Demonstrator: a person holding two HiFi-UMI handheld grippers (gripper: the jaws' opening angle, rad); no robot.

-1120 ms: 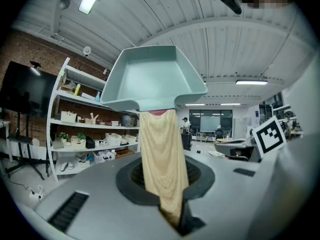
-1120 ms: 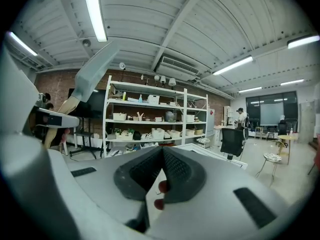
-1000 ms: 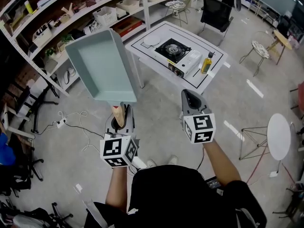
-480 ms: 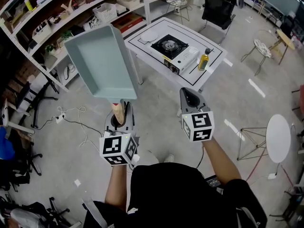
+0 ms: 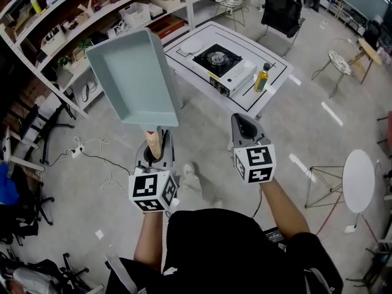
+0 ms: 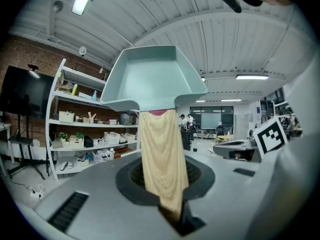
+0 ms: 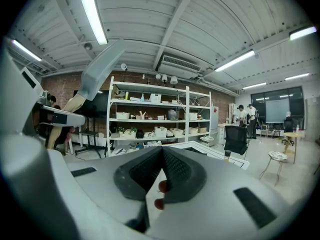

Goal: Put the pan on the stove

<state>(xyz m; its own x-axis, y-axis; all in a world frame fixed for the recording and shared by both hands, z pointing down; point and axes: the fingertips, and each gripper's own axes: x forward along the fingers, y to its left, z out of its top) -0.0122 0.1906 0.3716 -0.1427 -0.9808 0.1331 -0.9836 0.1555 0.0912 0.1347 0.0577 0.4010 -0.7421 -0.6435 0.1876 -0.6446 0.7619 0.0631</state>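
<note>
A pale teal rectangular pan (image 5: 135, 78) with a wooden handle (image 5: 154, 142) is held up in the air, tilted away from me. My left gripper (image 5: 157, 144) is shut on that handle; in the left gripper view the handle (image 6: 162, 159) runs up from the jaws to the pan (image 6: 152, 79). My right gripper (image 5: 244, 124) hovers to the right of it, shut, with nothing between its jaws (image 7: 159, 156). The portable gas stove (image 5: 218, 60) stands on a white table (image 5: 272, 94) well ahead of both grippers, its burner bare.
On the table stand a yellow oil bottle (image 5: 262, 78) and a white plate (image 5: 191, 46). White shelving (image 5: 92, 23) with boxes runs along the left. A black chair (image 5: 278, 17) stands behind the table, and a round white side table (image 5: 358, 176) at the right.
The pan stays gripped and has drifted slightly right in view. The table and stove have shifted a little left and nearer. A shoe now shows below the grippers.
</note>
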